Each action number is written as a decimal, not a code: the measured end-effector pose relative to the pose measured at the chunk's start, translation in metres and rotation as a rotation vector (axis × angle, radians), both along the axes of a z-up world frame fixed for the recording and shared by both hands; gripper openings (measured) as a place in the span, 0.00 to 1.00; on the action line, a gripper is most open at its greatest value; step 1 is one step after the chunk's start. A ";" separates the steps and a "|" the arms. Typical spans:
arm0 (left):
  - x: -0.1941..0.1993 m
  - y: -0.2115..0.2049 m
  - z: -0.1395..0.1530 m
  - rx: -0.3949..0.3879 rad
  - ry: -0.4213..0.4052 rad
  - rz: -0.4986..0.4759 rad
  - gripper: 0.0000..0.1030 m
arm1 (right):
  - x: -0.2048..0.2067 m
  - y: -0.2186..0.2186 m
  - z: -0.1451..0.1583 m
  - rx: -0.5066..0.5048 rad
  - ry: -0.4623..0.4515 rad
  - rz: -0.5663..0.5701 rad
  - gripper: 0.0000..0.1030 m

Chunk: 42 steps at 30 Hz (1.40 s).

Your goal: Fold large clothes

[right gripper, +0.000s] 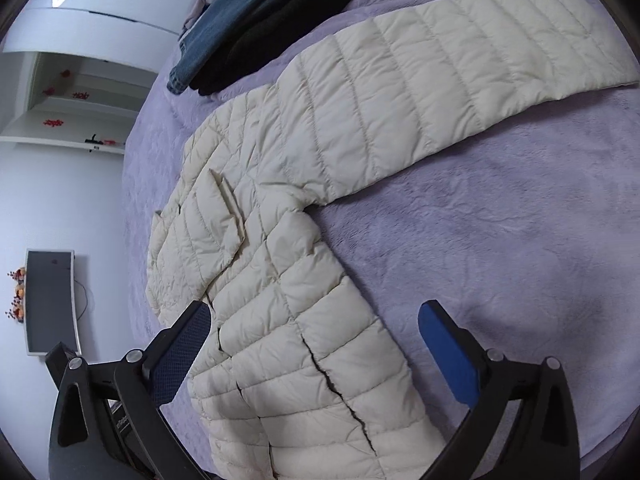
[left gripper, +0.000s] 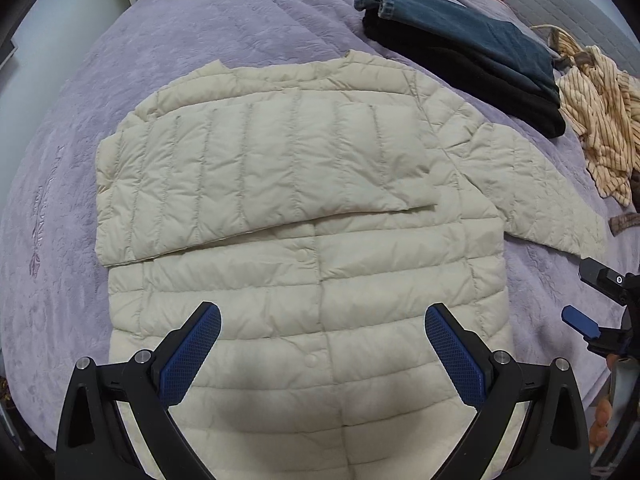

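Cream quilted jacket [left gripper: 304, 280], stitched in parallel channels, with cream snap buttons [left gripper: 303, 255] down its front. Beneath the jacket: lilac plush bedspread [left gripper: 240, 20], carrying a darker purple embroidered motif [left gripper: 38, 236] to the jacket's left. Beyond the jacket's collar: blue denim jeans [left gripper: 460, 20] atop a black folded garment [left gripper: 480, 92]. Right of the jacket: tan garment with brown stripes [left gripper: 600, 132]. Left gripper [left gripper: 322, 354] and right gripper [right gripper: 314, 350]: black frames with blue textured pads [left gripper: 188, 354].
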<state>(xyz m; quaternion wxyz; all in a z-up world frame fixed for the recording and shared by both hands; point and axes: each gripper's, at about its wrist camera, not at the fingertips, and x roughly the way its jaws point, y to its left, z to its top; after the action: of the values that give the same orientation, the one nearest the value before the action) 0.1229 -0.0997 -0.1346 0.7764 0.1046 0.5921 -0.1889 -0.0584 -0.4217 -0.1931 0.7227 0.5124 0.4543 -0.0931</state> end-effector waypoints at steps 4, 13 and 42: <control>-0.012 -0.025 0.006 0.007 -0.013 -0.036 0.99 | -0.018 -0.028 -0.010 0.015 0.049 -0.068 1.00; -0.021 -0.062 0.000 0.026 -0.002 -0.062 0.99 | -0.065 -0.121 -0.043 0.025 0.136 -0.294 1.00; -0.015 -0.058 -0.011 0.033 -0.013 -0.014 0.99 | -0.051 -0.208 -0.094 0.409 -0.274 -0.636 0.13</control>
<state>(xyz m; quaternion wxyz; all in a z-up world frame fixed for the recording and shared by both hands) 0.1082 -0.1577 -0.1451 0.7770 0.1228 0.5893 -0.1841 -0.1095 -0.6300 -0.2866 0.5948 0.7684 0.1817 -0.1509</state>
